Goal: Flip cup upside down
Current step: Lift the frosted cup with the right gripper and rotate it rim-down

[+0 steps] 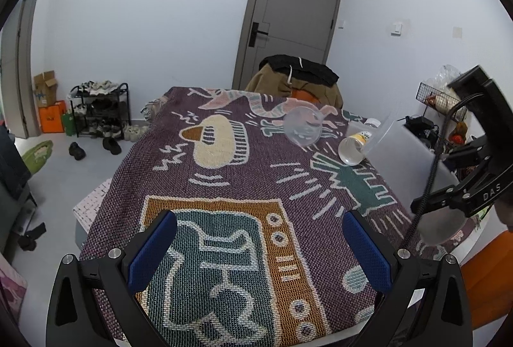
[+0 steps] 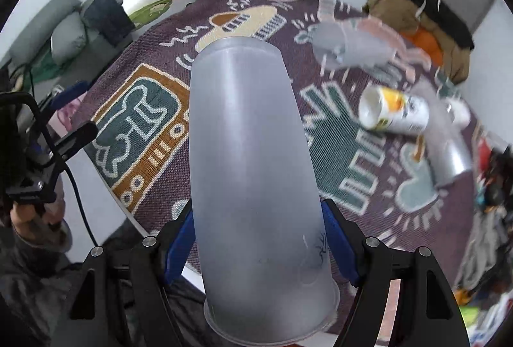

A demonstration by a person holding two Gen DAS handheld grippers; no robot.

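My right gripper (image 2: pixel 256 241) is shut on a tall frosted plastic cup (image 2: pixel 253 167), held above the table's near edge, its rim toward the camera and its base pointing away. In the left wrist view that cup (image 1: pixel 441 223) shows at the far right under the right gripper (image 1: pixel 461 196). My left gripper (image 1: pixel 259 250) is open and empty over the patterned blanket (image 1: pixel 224 186), blue pads wide apart.
On the blanket lie a clear cup (image 1: pixel 302 125) on its side, a white-and-yellow paper cup (image 1: pixel 354 146) on its side, and a clear tumbler (image 2: pixel 449 151). A chair with clothes (image 1: pixel 298 80) stands behind the table. A shoe rack (image 1: pixel 99 109) is at the left.
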